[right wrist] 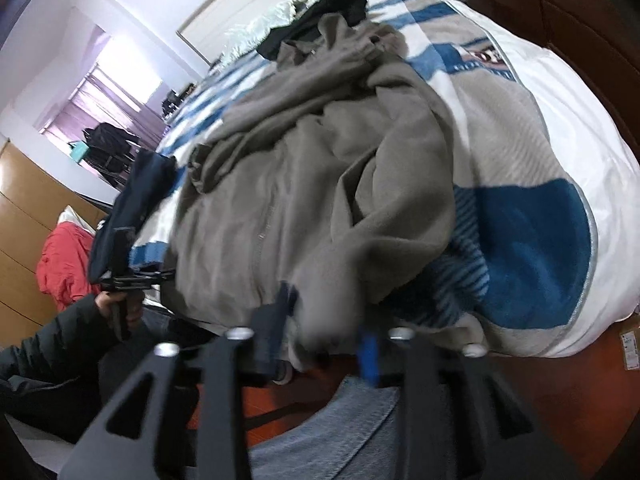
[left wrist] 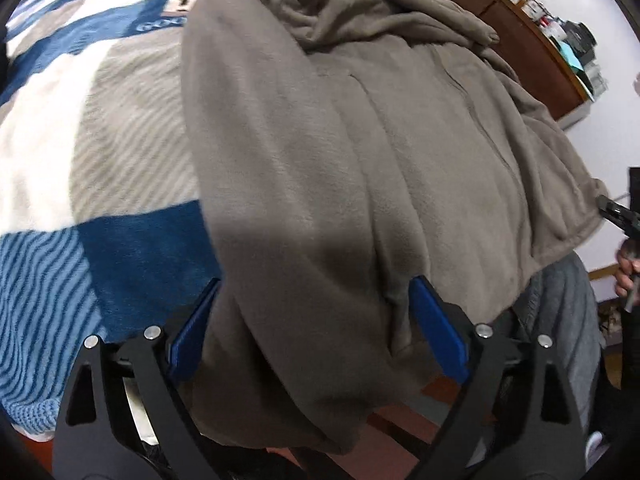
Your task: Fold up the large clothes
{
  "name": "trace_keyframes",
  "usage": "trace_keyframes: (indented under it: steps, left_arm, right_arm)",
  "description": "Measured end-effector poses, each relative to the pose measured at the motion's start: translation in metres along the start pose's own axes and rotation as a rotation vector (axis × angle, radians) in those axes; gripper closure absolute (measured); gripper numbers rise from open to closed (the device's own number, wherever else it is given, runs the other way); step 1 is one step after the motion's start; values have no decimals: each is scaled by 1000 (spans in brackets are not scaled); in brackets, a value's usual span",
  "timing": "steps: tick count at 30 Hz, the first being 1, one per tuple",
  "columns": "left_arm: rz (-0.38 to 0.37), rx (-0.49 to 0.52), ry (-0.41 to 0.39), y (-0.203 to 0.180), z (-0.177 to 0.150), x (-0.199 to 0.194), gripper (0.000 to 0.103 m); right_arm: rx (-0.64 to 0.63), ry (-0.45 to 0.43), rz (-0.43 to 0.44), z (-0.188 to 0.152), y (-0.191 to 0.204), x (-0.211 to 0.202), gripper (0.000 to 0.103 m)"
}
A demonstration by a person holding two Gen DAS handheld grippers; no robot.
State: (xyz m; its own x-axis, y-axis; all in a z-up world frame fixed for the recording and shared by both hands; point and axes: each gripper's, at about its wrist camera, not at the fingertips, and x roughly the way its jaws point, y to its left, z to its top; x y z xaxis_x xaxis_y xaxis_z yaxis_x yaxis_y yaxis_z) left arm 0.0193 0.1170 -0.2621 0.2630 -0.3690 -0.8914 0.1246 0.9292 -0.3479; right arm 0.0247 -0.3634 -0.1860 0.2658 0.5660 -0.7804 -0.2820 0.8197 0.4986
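Note:
A large grey-brown fleece jacket (left wrist: 360, 152) lies spread on the bed, its hem hanging over the near edge; it also shows in the right wrist view (right wrist: 304, 184) with its zipper up. My left gripper (left wrist: 316, 308) is open, its blue pads on either side of the jacket's hem. My right gripper (right wrist: 328, 320) is at the hem too, jaws partly apart with fabric between them; the view is blurred. The left gripper also shows in the right wrist view (right wrist: 136, 276), at the jacket's left corner.
The bed has a blue, white and grey striped blanket (left wrist: 100, 160). Dark clothes (right wrist: 320, 16) lie at the far end of the bed. A brown wooden cabinet (left wrist: 520, 40) stands beyond it. A red garment (right wrist: 64, 264) lies at left. My jeans-clad leg (right wrist: 340, 432) is below.

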Motion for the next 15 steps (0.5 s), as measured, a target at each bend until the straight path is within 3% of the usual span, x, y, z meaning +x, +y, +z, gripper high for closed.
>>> trace_keyframes:
  steps: [2,6,7,8,9,12,15]
  left_arm:
    - [-32,21,21,-4,-3,-2,14]
    - [-74,75,56,-15,-12,-3,18]
    - [-89,61,54,-14,-15,-5,26]
    - [-96,36,55,-10,-15,-7,51]
    - [-110,13,52,-7,-16,-10,62]
    - [-132,-8,9,-2,-20,-29,83]
    - [-158,-39,-48,-5,-21,-52,85]
  right_arm:
    - [35,20,-2,0,-10,10,49]
    - [158,23,85,1,-30,24,48]
    - [199,30,99,0,-36,28,60]
    - [226,45,108,-1,-39,32,89]
    - [239,50,120,-2,-39,33,90]
    - [208,44,126,-7,-31,26,91]
    - [160,25,117,-9,-17,10,92]
